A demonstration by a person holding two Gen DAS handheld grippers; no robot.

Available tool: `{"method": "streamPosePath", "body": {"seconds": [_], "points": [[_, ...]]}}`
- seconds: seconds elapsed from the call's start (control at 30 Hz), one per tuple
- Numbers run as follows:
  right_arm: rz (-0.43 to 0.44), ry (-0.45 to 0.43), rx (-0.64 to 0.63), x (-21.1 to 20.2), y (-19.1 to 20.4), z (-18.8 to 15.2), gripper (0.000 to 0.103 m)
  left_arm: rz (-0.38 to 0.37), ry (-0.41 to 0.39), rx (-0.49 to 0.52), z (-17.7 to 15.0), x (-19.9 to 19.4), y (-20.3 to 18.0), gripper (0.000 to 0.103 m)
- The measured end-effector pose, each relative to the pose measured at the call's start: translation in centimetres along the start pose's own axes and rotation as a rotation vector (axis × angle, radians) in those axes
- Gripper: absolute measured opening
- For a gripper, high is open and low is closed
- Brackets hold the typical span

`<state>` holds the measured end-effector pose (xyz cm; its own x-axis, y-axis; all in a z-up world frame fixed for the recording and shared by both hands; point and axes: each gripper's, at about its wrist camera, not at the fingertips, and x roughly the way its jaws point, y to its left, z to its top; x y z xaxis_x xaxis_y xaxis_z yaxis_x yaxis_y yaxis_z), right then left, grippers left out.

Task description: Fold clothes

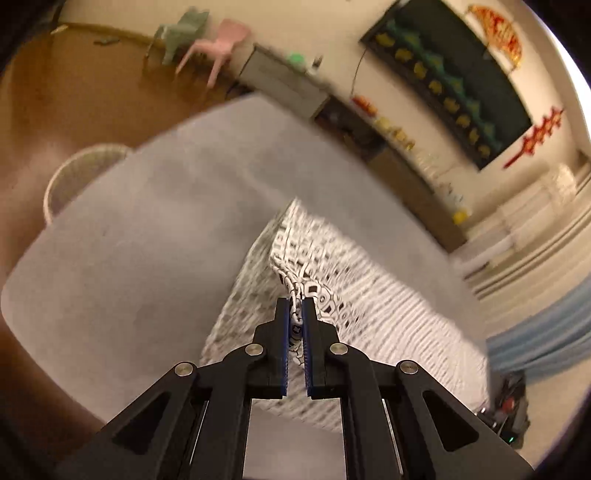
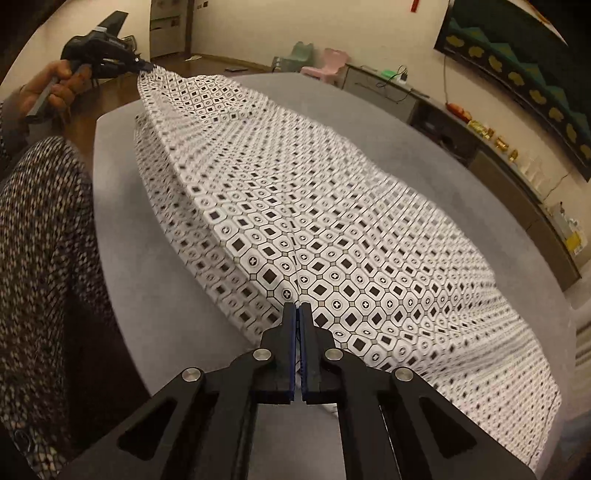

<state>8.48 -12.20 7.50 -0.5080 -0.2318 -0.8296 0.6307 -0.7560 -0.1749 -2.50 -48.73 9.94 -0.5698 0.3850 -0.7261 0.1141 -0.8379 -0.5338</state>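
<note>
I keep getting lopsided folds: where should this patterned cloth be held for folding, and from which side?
By the two ends of one edge, as here: the left tool and right tool each pinch an end of the white, black-diamond-patterned cloth, coming in from the near side of the grey table. The edge hangs taut between them while the rest drapes flat.

Beyond my grey counter [image 2: 155, 258] I see a pink chair [image 1: 221, 44] beside a green chair [image 1: 183, 31], a white basket [image 1: 79, 173] on the floor against the counter's edge, and a dark wall hanging [image 1: 454, 79] above a low cabinet [image 2: 388, 98].
</note>
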Motion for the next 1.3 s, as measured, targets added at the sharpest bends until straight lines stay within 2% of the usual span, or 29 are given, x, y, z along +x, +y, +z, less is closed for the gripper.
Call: {"method": "streamPosePath", "body": {"seconds": [0.13,0.23,0.33,0.43,0.53,0.6,0.63,0.73,0.83,0.9,0.97,1.1,1.2,1.3], "points": [[0.006,0.04,-0.043,1.0,0.9,-0.9,0.002,0.072,0.102,0.014,-1.4,2.5,2.2,0.006],[0.01,0.02,-0.043,-0.5,0.4,-0.8,0.002,0.065,0.14,0.058,-1.7,2.6,2.0,0.006],[0.04,0.021,-0.057,-2.2,0.3,-0.8,0.002,0.113,0.172,0.17,-1.4,2.6,0.5,0.006],[0.065,0.079,-0.08,-0.5,0.4,-1.7,0.002,0.165,0.205,0.28,-1.1,2.7,-0.8,0.006],[0.089,0.086,-0.049,-0.4,0.0,-2.2,0.003,0.25,0.253,0.353,-1.3,3.8,-1.2,0.006],[0.137,0.098,-0.009,-1.1,-1.2,-2.5,0.008,0.267,0.264,0.382,-1.3,3.5,-1.4,0.007],[0.169,0.087,0.02,-2.0,-2.3,-2.8,0.015,0.27,0.262,0.395,-1.2,3.1,-1.6,0.008],[0.225,0.015,0.193,-5.0,-7.2,-3.8,0.027,0.295,0.173,0.404,-0.4,0.0,-2.2,0.013],[0.112,-0.01,0.43,-6.1,-14.7,-5.2,0.029,0.32,0.055,0.401,1.1,-3.0,-3.5,0.011],[-0.02,0.051,0.542,-5.0,-18.6,-6.1,0.029,0.263,0.032,0.408,1.7,-3.1,-5.3,0.012],[-0.131,0.109,0.637,-4.0,-21.8,-7.2,0.029,0.24,0.084,0.457,1.5,0.2,-7.8,0.012],[-0.222,0.189,0.686,-2.7,-23.9,-8.5,0.029,0.201,0.186,0.55,1.0,6.7,-12.6,0.016],[-0.234,0.219,0.686,-2.3,-24.7,-9.4,0.029,0.274,0.247,0.573,1.0,12.0,-13.6,0.016],[-0.232,0.214,0.683,-2.7,-26.0,-9.6,0.03,0.353,0.259,0.554,1.9,15.2,-13.4,0.017]]}}
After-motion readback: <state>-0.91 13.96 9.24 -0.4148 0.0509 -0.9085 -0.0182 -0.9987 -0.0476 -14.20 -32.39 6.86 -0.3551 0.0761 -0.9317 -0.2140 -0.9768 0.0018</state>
